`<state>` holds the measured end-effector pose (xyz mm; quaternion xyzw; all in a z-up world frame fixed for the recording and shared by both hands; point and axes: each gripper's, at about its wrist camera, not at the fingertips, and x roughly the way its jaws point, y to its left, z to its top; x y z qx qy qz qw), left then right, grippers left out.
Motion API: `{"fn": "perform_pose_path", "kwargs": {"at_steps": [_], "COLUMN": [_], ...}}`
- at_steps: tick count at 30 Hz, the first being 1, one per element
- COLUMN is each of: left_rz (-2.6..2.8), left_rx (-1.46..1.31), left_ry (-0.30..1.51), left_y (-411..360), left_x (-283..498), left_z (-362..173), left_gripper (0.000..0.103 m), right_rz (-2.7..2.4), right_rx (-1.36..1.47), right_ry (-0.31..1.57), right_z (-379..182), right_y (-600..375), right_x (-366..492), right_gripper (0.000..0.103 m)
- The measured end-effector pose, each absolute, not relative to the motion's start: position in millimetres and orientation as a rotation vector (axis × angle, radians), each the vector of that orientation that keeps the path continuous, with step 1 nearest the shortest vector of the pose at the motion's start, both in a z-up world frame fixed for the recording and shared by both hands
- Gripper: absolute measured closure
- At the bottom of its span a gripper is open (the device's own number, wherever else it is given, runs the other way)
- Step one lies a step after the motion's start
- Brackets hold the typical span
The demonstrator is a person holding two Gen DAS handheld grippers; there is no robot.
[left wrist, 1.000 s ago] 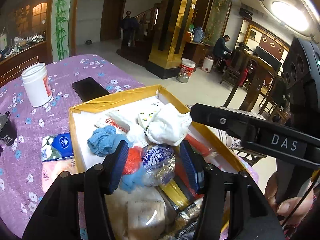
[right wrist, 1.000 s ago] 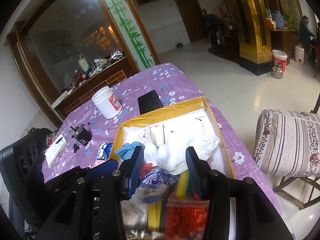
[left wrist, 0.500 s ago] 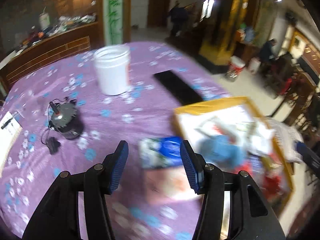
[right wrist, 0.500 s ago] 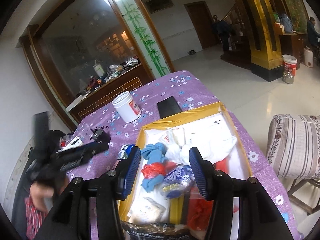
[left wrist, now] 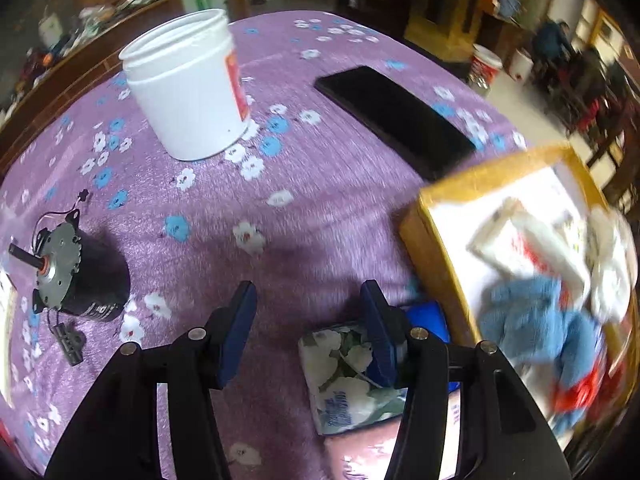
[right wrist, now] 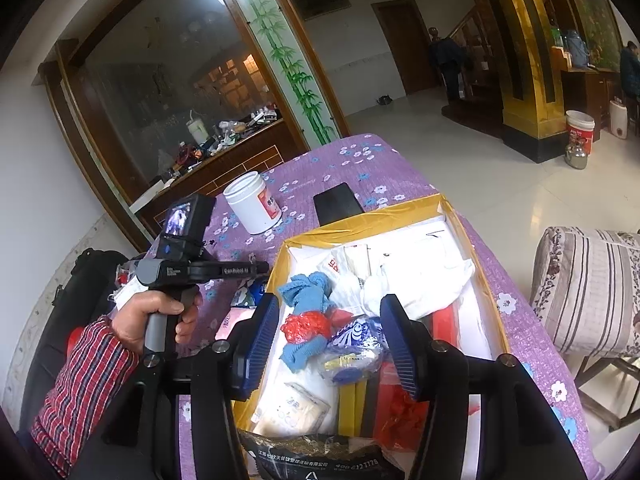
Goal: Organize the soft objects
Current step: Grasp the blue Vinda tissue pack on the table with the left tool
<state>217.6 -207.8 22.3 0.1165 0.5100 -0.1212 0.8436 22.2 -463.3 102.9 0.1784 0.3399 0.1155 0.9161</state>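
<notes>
**Left claw lining up on tissue pack outside the box**

A floral-printed tissue pack (left wrist: 352, 376) is lying on the purple flowered tablecloth (left wrist: 304, 200) at the lower centre of the left wrist view, just beside the yellow-rimmed box (left wrist: 436, 240) that is holding the other soft things: a blue cloth (left wrist: 536, 320), a white bundle (right wrist: 424, 284) and a red bag (right wrist: 306, 326). A blue packet (left wrist: 430, 318) and a pink pack (left wrist: 360, 456) are sitting right against the tissue pack. The left gripper (left wrist: 306, 332) is hanging over the table with its jaws spread and nothing between them; its right pad is overlapping the pack's near corner, though contact cannot be told. The right gripper (right wrist: 328, 344), lower centre of its own view, is hovering above the box, jaws apart and pinching nothing. A hand (right wrist: 156, 320) in a striped sleeve is gripping the left tool's handle at lower left. Judging by the layout, the step in hand is fetching a stray pack; the next move calls for shifting right until both pads are straddling it, then squeezing gently. A white jar (left wrist: 188, 84), black phone (left wrist: 396, 120) and small motor (left wrist: 76, 276) are standing clear at upper and left.
</notes>
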Motion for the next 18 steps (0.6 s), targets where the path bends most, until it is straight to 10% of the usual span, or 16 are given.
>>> {"fn": "perform_pose_path", "kwargs": {"at_steps": [18], "left_rz": [-0.332], "left_rx": [0.203], "left_ry": [1.101], "left_y": [-125.9], "left_x": [50.5], "left_z": [40.9], "left_gripper": [0.051], "right_rz": [0.348], "right_rx": [0.363], "right_ry": [0.697], "right_z": [97.3], "right_y": [-440.6], "right_x": [22.0], "right_gripper": [0.047]}}
